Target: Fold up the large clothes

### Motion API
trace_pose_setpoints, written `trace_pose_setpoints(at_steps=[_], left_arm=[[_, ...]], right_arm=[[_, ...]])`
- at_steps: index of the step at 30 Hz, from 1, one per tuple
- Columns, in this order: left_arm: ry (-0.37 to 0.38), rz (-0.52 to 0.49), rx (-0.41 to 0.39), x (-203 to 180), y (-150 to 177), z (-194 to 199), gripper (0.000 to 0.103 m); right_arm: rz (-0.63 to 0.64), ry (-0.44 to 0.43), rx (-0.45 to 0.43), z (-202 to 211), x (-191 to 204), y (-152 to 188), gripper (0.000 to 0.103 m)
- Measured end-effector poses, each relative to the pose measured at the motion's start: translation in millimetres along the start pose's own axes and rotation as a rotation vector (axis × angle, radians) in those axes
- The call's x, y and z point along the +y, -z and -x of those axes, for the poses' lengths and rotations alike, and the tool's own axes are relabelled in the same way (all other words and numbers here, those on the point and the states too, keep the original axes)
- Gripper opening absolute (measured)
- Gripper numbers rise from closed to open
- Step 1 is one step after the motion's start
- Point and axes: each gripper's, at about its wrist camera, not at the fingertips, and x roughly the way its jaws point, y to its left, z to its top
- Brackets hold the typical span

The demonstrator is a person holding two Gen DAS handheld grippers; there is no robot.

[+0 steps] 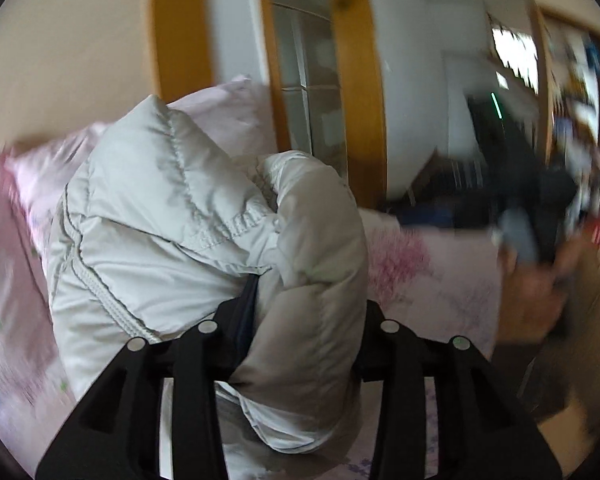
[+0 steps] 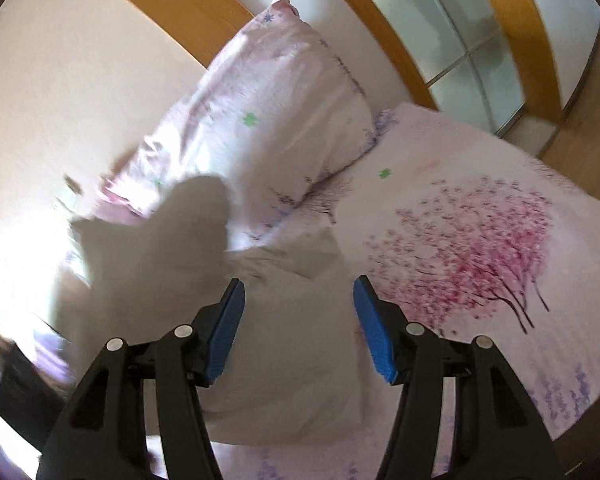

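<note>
Quilted fabric: a pale grey padded jacket [image 1: 188, 216], stitched in rows with a zip along one edge, fills the left wrist view.
Left tongs [image 1: 300, 340]: a thick roll of the jacket sits between the two arms and hides the pads; the tongs appear closed on the cloth, with the jacket bunched and raised above the bed.
Right tongs [image 2: 298, 328]: spread wide, blue pads [image 2: 374, 336] bare, nothing held; they hang over another part of the jacket [image 2: 284, 320], which lies flat on the bed.
Bed [image 2: 520, 184]: pale pink sheet printed with a pink blossom tree; a matching pillow [image 2: 268, 100] leans against the wall behind the jacket.
Surroundings: wooden door frame [image 1: 364, 80] with glass panes; the right hand and its tool appear only as a blur at the edge of the left view.
Step in hand (judged): lifting one side of the jacket to spread or fold it; no clear fold shows, so the task seems at an early stage.
Doing it well: pinch a seam or hem, not loose padding; let the right tongs take the opposite edge, so the cloth hangs level.
Caution: puffy filling springs back, so each fold needs pressing flat against the bed.
</note>
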Motion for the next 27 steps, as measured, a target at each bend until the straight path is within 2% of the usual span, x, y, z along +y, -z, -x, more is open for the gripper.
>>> trace_pose_setpoints(at_steps=[4,8,11,13,16,17,18,20,24,27], left_arm=[[-0.053,-0.173,0.026,-36.1,12.5,-23.1,0.045],[-0.12,-0.303,0.045,-63.6,22.0,-44.1,0.053],[-0.141,-0.347,0.054,-67.9,29.4,-58.7,0.058],[-0.149,-0.364,0.055,-71.0,32.5,-62.1,0.058],[-0.177,-0.405,0.056,-78.1,39.7,-64.7,0.059],[-0.184,-0.416,0.056,-83.4,41.4,-64.7,0.059],[-0.193,-0.421,0.055,-85.6,43.9,-64.0,0.059],[-0.192,-0.418,0.053,-90.0,44.8,-56.1,0.059],[-0.12,-0.394,0.032,-90.7,35.5,-30.8,0.049],[-0.025,-0.303,0.013,-76.7,25.2,-0.2,0.051]], right_arm=[[0.004,-0.096,0.056,8.2,12.5,-27.5,0.059],[0.186,-0.11,0.115,12.5,61.3,-44.0,0.059],[0.313,-0.118,0.212,-1.5,98.3,-43.3,0.059],[0.378,-0.074,0.265,-19.1,114.8,-39.3,0.059],[0.39,-0.073,0.32,-41.6,121.9,-35.6,0.059],[0.388,-0.068,0.324,-45.3,122.0,-34.6,0.051],[0.39,-0.05,0.323,-51.5,120.9,-33.0,0.03],[0.359,-0.049,0.336,-60.1,113.0,-32.3,0.02],[0.273,-0.044,0.36,-68.2,86.6,-36.0,0.016],[0.235,0.008,0.376,-79.8,70.0,-35.3,0.015]])
